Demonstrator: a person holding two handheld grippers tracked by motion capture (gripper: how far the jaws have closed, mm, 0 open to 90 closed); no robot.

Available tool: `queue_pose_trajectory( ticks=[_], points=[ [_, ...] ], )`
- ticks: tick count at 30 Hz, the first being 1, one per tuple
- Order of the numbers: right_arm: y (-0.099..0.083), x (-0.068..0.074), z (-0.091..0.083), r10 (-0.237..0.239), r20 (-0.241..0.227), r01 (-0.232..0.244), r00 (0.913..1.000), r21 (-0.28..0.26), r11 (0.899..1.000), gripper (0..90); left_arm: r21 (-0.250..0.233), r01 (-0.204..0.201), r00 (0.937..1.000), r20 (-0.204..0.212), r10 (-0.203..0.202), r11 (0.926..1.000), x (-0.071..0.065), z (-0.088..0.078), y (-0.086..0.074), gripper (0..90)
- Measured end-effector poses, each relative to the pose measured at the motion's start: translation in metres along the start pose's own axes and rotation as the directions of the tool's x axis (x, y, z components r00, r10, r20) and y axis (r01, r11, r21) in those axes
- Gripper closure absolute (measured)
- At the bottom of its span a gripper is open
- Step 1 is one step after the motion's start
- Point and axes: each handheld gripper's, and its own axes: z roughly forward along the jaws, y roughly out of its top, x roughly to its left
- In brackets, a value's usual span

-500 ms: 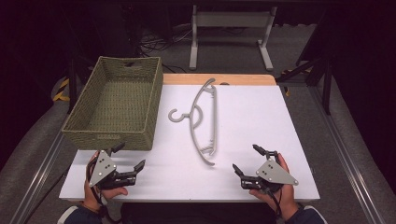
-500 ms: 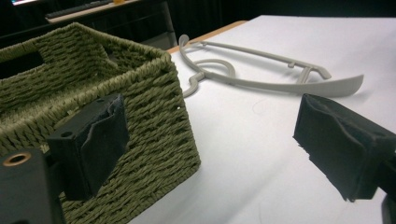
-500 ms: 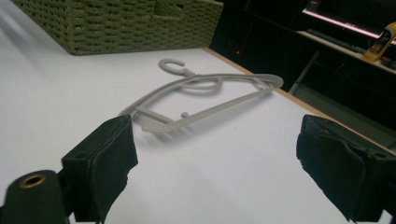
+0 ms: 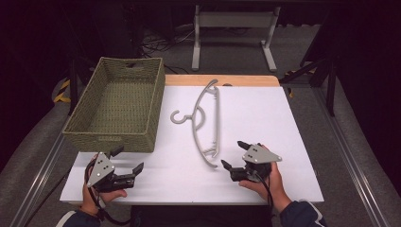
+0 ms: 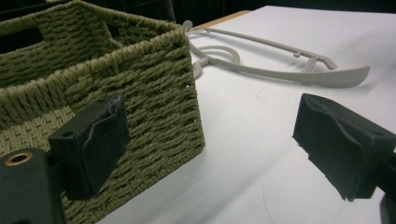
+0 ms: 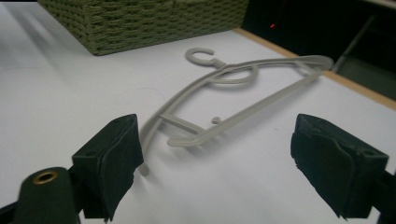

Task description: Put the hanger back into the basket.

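Grey hanger [image 4: 204,121]: laid flat on the white table [image 4: 265,118], just beside the basket [image 4: 116,105]; not yet gripped.
Right gripper [image 4: 235,158]: jaws wide apart, nothing held, near the hanger's end.
Left gripper [image 4: 126,160]: jaws apart, nothing held, by the basket's corner.
Left to do: everything, judging by the layout.

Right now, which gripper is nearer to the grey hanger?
Right. The right gripper sits open just beside the near end of the hanger, not touching it. The left gripper is farther away, by the basket corner.
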Motion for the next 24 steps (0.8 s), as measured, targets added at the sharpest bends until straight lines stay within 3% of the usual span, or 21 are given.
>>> queue_pose_trajectory(
  ticks=[5, 8, 9, 10, 13, 17, 18, 19, 20, 24],
  points=[
    [0.02, 0.004, 0.023, 0.024, -0.078, -0.018, 0.9967, 0.074, 0.997, 21.5, 0.012, -0.004, 0.9999, 0.015, 0.004, 0.9999, -0.002, 0.0, -0.001, 11.0],
    [0.028, 0.008, 0.035, 0.019, -0.095, -0.007, 0.9953, 0.121, 0.993, 23.0, 0.013, 0.001, 0.9999, 0.013, -0.002, 0.9999, -0.002, 0.001, -0.002, 10.3],
    [0.034, 0.01, 0.046, 0.028, -0.13, -0.007, 0.9912, 0.16, 0.987, 26.6, 0.012, 0.004, 0.9999, 0.014, -0.004, 0.9999, -0.002, 0.001, -0.002, 10.3],
    [0.037, 0.012, 0.055, 0.027, -0.13, -0.002, 0.9911, 0.189, 0.982, 27.5, 0.017, -0.001, 0.9998, 0.018, 0.001, 0.9999, -0.001, 0.001, -0.002, 9.9],
    [0.043, 0.013, 0.081, 0.07, -0.155, -0.024, 0.9855, 0.282, 0.959, 32.1, 0.029, -0.006, 0.9997, 0.022, 0.005, 0.9996, -0.003, 0.001, -0.004, 9.7],
    [0.044, 0.012, 0.109, 0.112, -0.163, -0.045, 0.9802, 0.367, 0.929, 35.6, 0.026, 0.003, 0.9998, 0.02, -0.003, 0.9997, -0.003, -0.003, -0.005, 9.8],
    [0.044, 0.012, 0.109, 0.112, -0.163, -0.045, 0.9802, 0.367, 0.929, 35.6, 0.026, 0.003, 0.9998, 0.02, -0.003, 0.9997, -0.003, -0.003, -0.005, 9.9],
    [0.044, 0.01, 0.124, 0.148, -0.177, -0.059, 0.9729, 0.431, 0.9, 38.1, 0.028, 0.006, 0.9998, 0.019, -0.006, 0.9996, -0.002, -0.004, -0.005, 9.9],
    [0.044, 0.009, 0.127, 0.155, -0.172, -0.065, 0.9728, 0.44, 0.896, 40.6, 0.026, 0.009, 0.9997, 0.024, -0.01, 0.9996, -0.002, -0.004, -0.006, 10.0],
    [0.045, 0.004, 0.143, 0.181, -0.174, -0.069, 0.9679, 0.511, 0.857, 52.3, 0.027, 0.015, 0.9995, 0.028, -0.016, 0.9995, -0.002, -0.004, -0.006, 10.0]
  ],
)
